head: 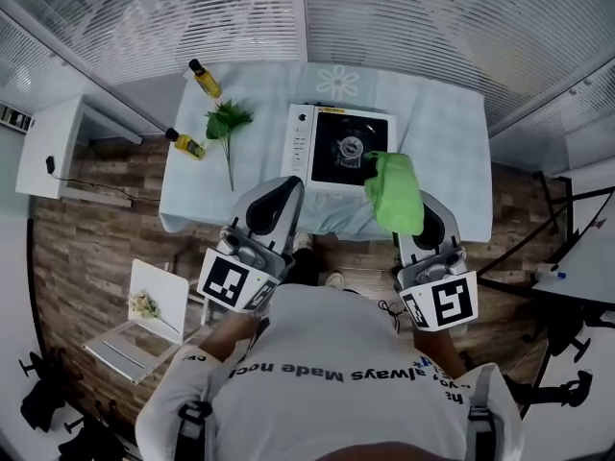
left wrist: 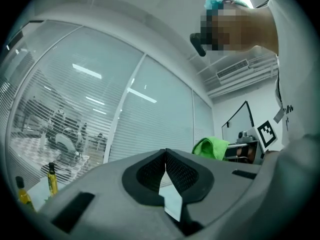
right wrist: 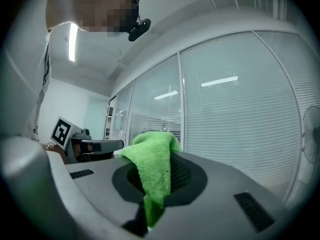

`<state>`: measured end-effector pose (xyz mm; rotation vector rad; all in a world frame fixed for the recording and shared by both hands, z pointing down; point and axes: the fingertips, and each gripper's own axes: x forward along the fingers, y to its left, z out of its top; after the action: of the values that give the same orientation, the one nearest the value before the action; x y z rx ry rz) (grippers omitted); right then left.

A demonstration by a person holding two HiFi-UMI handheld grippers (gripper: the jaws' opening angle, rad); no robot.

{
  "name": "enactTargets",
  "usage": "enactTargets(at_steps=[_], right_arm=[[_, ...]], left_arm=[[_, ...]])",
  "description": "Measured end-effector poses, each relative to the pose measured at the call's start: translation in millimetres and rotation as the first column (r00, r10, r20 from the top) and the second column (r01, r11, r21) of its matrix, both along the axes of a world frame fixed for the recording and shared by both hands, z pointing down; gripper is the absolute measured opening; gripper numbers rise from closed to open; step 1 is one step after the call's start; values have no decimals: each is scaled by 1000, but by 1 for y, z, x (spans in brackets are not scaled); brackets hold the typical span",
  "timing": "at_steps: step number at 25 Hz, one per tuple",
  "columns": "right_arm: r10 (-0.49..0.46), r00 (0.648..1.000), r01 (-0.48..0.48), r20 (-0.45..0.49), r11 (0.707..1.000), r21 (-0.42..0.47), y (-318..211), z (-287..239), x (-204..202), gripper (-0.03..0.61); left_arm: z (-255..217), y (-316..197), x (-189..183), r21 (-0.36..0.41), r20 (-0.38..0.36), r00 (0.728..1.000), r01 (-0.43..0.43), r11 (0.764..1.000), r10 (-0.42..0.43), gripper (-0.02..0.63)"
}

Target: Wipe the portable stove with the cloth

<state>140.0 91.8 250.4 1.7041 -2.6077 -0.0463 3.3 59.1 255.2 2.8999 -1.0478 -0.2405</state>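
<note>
Pale blue surface (head: pixel 437 128), seen from above. At its left edge stand two bottles of yellow liquid, the far bottle (head: pixel 205 78) and the near bottle (head: pixel 185 144). A leafy green sprig (head: pixel 228 123) lies between them and the stove. My left claw (left wrist: pixel 165 156) is held over the surface's near edge, left of the stove's front. Its jaws are pressed together at the tips and carry nothing. The portable stove (head: pixel 341 149), white with a black top and a control strip along its left side, sits at the middle of the surface. The green cloth (head: pixel 396 192) overlaps the stove's near right corner in the head view; whether it touches the stove I cannot tell. My right claw (right wrist: pixel 159 166) is clamped on that cloth, which bunches above the jaws and hangs down between them. Both claws point toward the blind-covered glass wall (head: pixel 404 17) behind the surface.
</note>
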Motion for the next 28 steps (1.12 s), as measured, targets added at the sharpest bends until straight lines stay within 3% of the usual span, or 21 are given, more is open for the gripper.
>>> enactTargets(at_steps=[11, 21, 28], right_arm=[[38, 999, -38, -2, 999, 29, -105, -11, -46, 23], [54, 999, -54, -1, 999, 9, -145, 2, -56, 23], [23, 995, -25, -93, 999, -27, -167, 38, -66, 23]], left_arm=[[-4, -108, -42, 6, -1, 999, -51, 999, 51, 12], [24, -150, -53, -51, 18, 996, -86, 995, 87, 12], [91, -173, -56, -126, 90, 993, -65, 990, 77, 12]])
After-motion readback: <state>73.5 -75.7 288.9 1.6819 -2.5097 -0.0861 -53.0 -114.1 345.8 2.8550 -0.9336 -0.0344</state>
